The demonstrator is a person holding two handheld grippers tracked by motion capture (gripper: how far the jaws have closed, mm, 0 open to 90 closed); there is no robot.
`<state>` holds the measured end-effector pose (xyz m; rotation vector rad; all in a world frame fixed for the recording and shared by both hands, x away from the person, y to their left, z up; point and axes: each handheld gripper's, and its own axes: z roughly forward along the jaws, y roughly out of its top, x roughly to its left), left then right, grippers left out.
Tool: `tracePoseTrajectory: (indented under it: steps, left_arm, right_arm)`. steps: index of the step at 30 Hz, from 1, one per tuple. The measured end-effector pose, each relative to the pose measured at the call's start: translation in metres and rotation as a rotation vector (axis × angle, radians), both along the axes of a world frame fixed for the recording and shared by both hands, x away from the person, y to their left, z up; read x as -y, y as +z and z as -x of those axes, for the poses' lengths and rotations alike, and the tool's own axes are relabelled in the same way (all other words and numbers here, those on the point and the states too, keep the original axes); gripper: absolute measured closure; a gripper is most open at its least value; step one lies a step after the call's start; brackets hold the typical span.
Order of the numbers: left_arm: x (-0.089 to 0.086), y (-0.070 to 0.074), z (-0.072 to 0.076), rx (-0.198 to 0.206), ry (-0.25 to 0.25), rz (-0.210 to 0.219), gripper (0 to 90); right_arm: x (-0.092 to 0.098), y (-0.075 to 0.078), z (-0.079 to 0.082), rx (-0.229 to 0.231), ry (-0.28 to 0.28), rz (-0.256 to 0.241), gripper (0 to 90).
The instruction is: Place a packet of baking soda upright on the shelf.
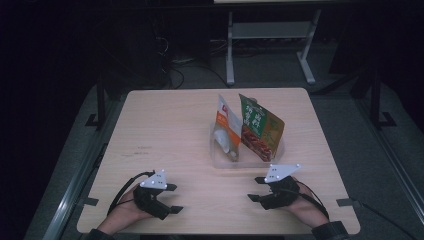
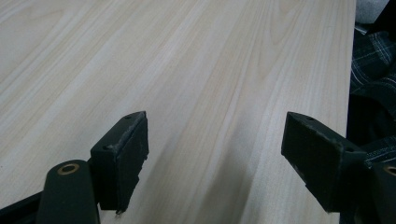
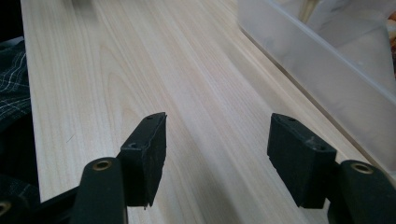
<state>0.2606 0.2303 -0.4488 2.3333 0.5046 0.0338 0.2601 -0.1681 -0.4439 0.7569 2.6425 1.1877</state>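
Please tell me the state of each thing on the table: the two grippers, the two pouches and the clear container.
left gripper: open, fingers apart, holding nothing, low over the table.
right gripper: open, holding nothing, beside the clear container.
orange and white pouch: standing on edge in the container, leaning.
green pouch: standing in the container, against the other pouch, tilted.
clear container: no lid on it, resting on the table.
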Motion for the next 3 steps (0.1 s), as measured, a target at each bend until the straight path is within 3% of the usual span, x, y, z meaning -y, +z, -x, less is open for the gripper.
tracePoseTrajectory:
  steps: [3]
  left_arm:
    - [0.0,0.0001,-0.0005,0.005,0.0,-0.003,22.7]
  right_arm:
    - [-0.0003,0.0003,0.0,0.003,0.002,-0.004,36.0]
